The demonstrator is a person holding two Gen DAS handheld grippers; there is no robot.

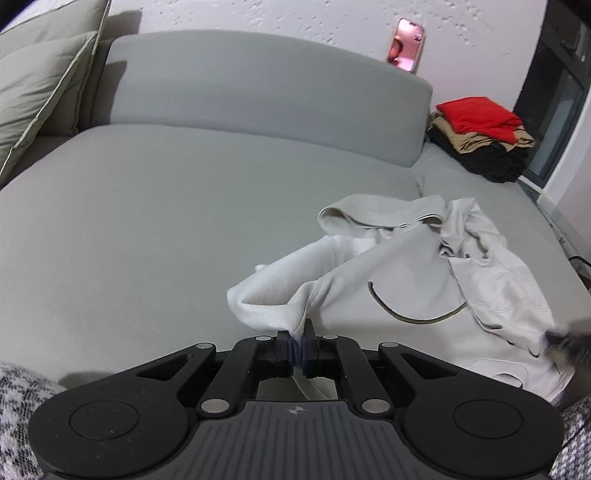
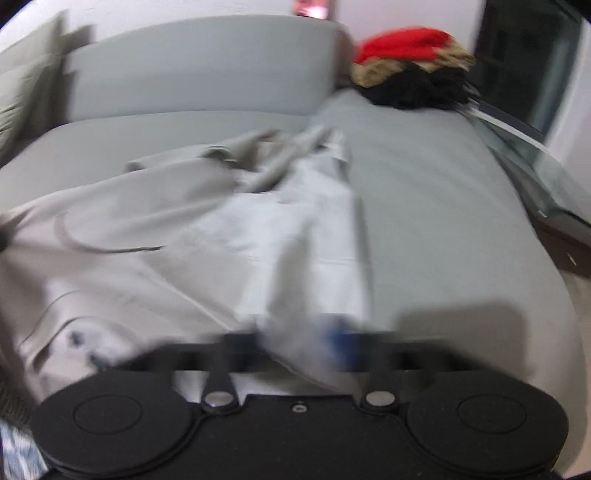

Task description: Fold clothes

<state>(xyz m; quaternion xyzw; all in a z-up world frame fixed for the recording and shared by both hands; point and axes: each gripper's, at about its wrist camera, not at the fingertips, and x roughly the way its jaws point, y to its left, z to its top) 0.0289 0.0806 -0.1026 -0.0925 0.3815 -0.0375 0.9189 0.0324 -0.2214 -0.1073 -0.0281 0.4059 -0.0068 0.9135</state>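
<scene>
1. Your left gripper (image 1: 295, 345) has its jaws squeezed together on a fold of the pale grey hooded sweatshirt (image 1: 417, 280). You can see the cloth pinched between the blue pads (image 1: 306, 352).
2. The sweatshirt lies crumpled on the big grey sofa seat (image 1: 155, 229). It sits toward your right side. Its hood (image 1: 369, 216) points to the sofa back.
3. A dark curved line (image 1: 413, 315) runs across the front of the sweatshirt, like a pocket edge.
4. The bit you hold with the left gripper is lifted off the seat. It makes a little tent of cloth in front of the jaws.
5. Your right gripper (image 2: 314, 343) is at the near edge of the same sweatshirt (image 2: 207, 236). That picture is very blurry. Pale cloth bunches right at the jaws, so they may be holding it, but you cannot tell for sure.
6. In the left view, the right gripper shows as a dark blur (image 1: 569, 338) at the far right of the sweatshirt.
7. A stack of folded clothes (image 1: 484, 136), red on top, then tan, then black, sits at the far right end of the sofa, well apart from the sweatshirt.
8. Two grey-green cushions (image 1: 40, 92) lean at the far left.
9. A small pink thing (image 1: 405, 45) is on the white wall (image 1: 295, 18) above the sofa back.
</scene>
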